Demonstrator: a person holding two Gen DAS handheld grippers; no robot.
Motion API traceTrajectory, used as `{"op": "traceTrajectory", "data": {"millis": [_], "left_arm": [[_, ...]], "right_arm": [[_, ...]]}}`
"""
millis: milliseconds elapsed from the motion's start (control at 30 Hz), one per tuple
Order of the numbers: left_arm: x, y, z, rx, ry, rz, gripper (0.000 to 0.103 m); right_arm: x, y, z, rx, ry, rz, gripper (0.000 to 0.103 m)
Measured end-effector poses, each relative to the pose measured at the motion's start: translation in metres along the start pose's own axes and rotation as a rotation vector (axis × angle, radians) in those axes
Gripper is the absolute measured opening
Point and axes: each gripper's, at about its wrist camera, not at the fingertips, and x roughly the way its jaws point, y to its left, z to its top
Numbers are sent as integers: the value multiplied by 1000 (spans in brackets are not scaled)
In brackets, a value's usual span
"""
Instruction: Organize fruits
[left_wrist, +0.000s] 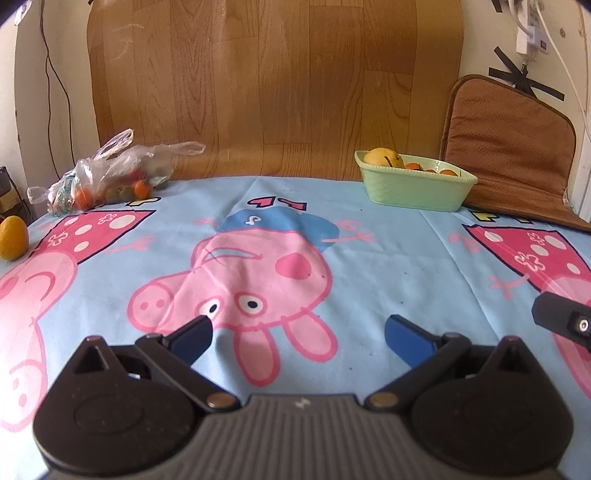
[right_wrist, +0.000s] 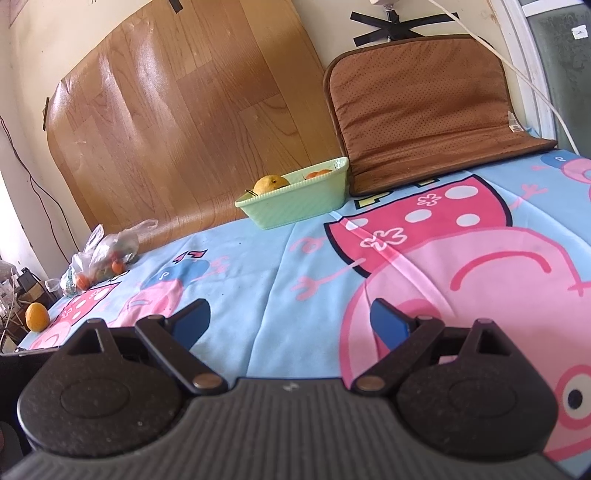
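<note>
A pale green basket (left_wrist: 413, 190) (right_wrist: 295, 203) stands at the back of the cartoon-print cloth, holding a yellow fruit (left_wrist: 382, 157) (right_wrist: 271, 183) and small orange fruits (left_wrist: 413, 166) (right_wrist: 318, 172). A clear plastic bag (left_wrist: 107, 177) (right_wrist: 101, 258) with small orange and green fruits lies at the far left. One loose yellow-orange fruit (left_wrist: 13, 238) (right_wrist: 36, 316) sits at the cloth's left edge. My left gripper (left_wrist: 297, 338) hovers open over the cloth's middle, with nothing between its fingers. My right gripper (right_wrist: 290, 321) is open too, also holding nothing, well short of the basket.
A brown cushion (left_wrist: 513, 147) (right_wrist: 424, 110) leans on the wall right of the basket. A wood-pattern sheet (left_wrist: 273, 85) (right_wrist: 177, 110) covers the wall behind. Cables and a power strip (left_wrist: 532, 33) hang at the upper right. Part of the other gripper (left_wrist: 565, 319) shows at the right edge.
</note>
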Motion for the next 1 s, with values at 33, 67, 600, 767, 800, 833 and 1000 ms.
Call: {"op": "traceTrajectory", "data": {"millis": [33, 67, 600, 767, 800, 833, 1000], "left_arm": [[0, -2, 0, 11, 3, 7, 103], [1, -3, 0, 19, 5, 12, 103], [3, -11, -1, 71, 6, 73, 103], [3, -15, -2, 96, -1, 78, 103], [3, -14, -2, 97, 0, 77, 103], [3, -14, -1, 97, 2, 76, 103], [3, -14, -2, 100, 2, 72, 103]], "right_arm": [[0, 0, 0, 0, 0, 0, 95], [0, 0, 0, -1, -2, 0, 95], [-1, -1, 0, 4, -13, -1, 95], [-1, -2, 0, 7, -13, 3, 95], [-1, -2, 0, 7, -13, 3, 95], [-1, -2, 0, 7, -14, 3, 95], [-1, -2, 0, 6, -13, 2, 95]]}}
